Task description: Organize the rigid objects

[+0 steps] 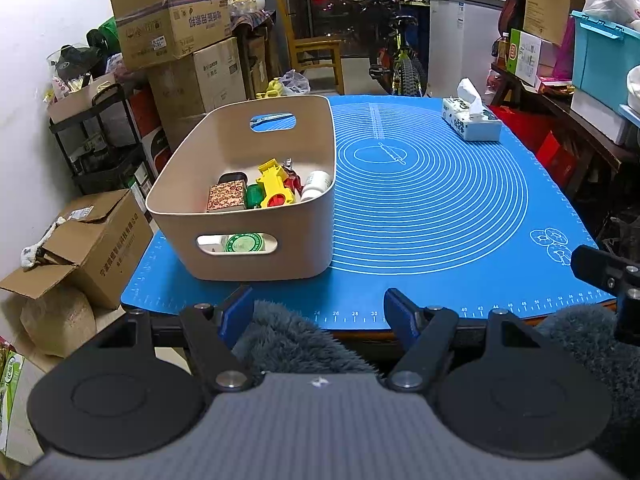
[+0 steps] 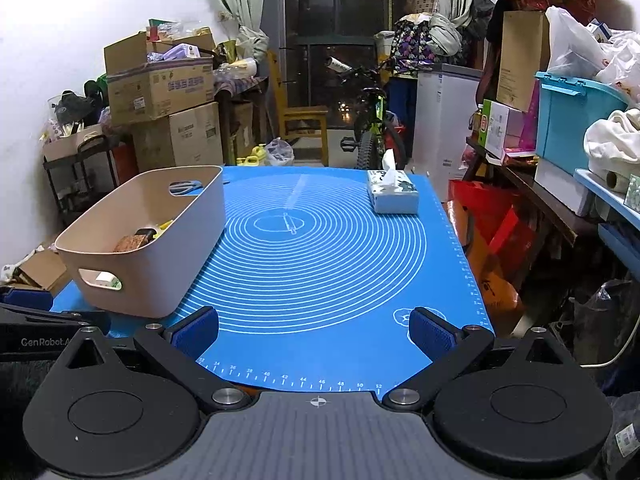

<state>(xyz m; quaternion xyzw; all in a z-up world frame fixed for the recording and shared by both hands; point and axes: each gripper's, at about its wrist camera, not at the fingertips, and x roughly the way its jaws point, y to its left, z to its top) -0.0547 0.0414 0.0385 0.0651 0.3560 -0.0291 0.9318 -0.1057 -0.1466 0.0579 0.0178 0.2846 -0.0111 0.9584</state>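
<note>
A beige bin [image 1: 296, 248] stands on the left part of the blue mat [image 1: 432, 208]. Inside lie a patterned box [image 1: 226, 198], a yellow toy [image 1: 274, 184], a green piece [image 1: 253, 196] and a white bottle [image 1: 316, 186]. A green-labelled round tin [image 1: 244, 245] shows through the near handle slot. My left gripper [image 1: 318, 312] hovers open and empty at the mat's near edge, just right of the bin's front. My right gripper [image 2: 314, 330] is open and empty over the mat's near edge, with the bin [image 2: 160, 280] to its left.
A tissue box [image 2: 392, 196] sits at the mat's far right. Stacked cardboard boxes [image 1: 172, 40] and a black cart [image 1: 100, 148] crowd the left. A bicycle [image 2: 372, 128] and a wooden chair [image 2: 300, 120] stand behind. Fluffy grey clothing [image 1: 288, 340] lies below the left gripper.
</note>
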